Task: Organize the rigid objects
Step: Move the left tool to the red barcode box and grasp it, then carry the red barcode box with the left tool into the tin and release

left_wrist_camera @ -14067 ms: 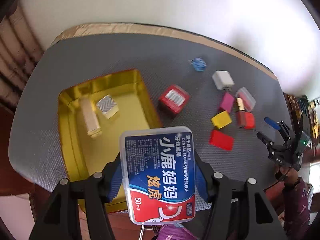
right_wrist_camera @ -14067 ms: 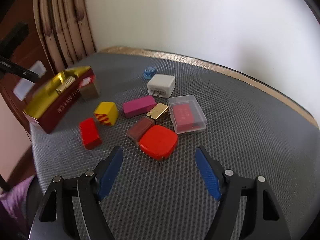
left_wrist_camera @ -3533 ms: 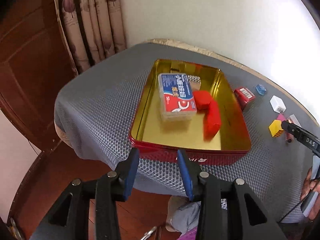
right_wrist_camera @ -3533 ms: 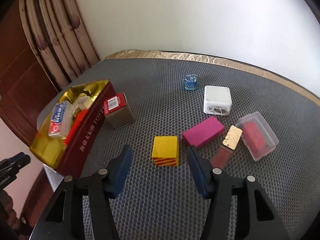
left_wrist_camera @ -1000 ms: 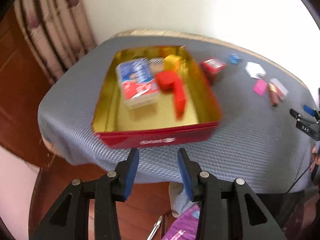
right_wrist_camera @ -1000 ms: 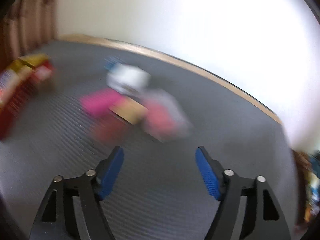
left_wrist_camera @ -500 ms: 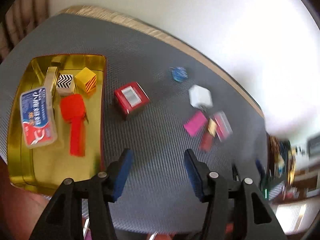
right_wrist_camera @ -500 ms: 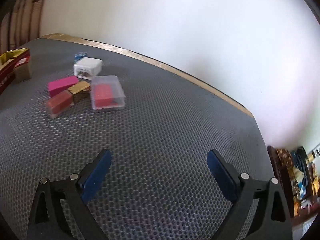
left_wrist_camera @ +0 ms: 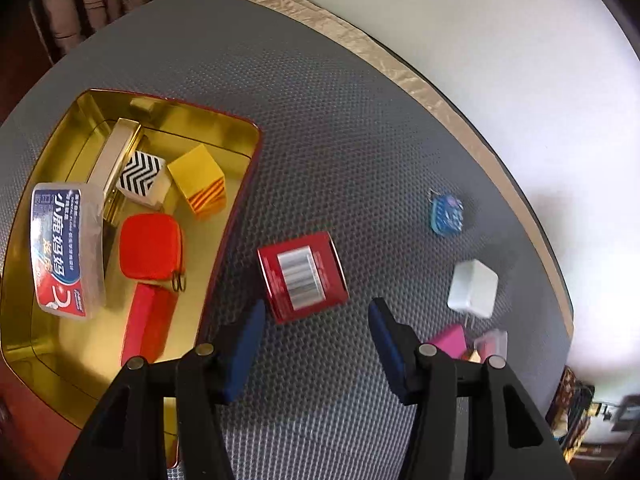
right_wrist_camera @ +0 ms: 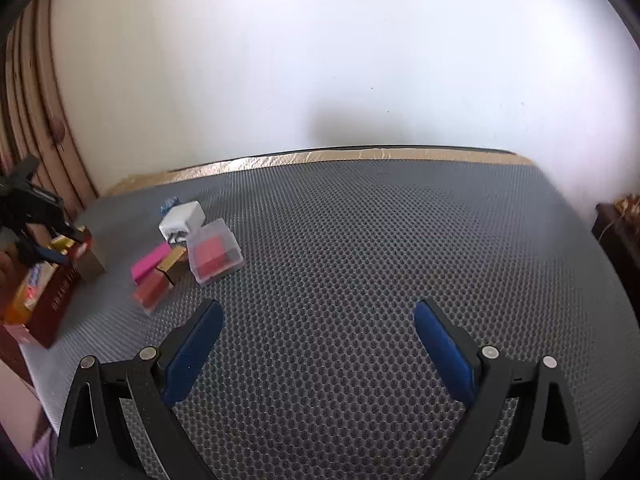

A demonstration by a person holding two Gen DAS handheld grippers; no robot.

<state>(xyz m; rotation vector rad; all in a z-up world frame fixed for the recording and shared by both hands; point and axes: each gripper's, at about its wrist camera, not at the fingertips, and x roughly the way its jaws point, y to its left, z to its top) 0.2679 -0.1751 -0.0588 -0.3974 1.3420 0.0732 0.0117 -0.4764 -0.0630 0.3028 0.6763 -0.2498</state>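
Ahead of my right tool [right_wrist_camera: 316, 344] the bench [right_wrist_camera: 400, 240] lies bare; clutter sits far left. My left tool [left_wrist_camera: 314, 334] faces the red box [left_wrist_camera: 303, 280], tin [left_wrist_camera: 236, 216] wall leftward.

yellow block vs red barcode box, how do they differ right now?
Place: the yellow block lies inside the gold tin; the red barcode box sits outside it on the grey mat.
Markings: the yellow block has red stripes on one side; the red barcode box shows a white barcode panel.
Access: the left gripper is open just short of the red barcode box; the yellow block is crowded among other items.
Both are small, boxy and ungripped.
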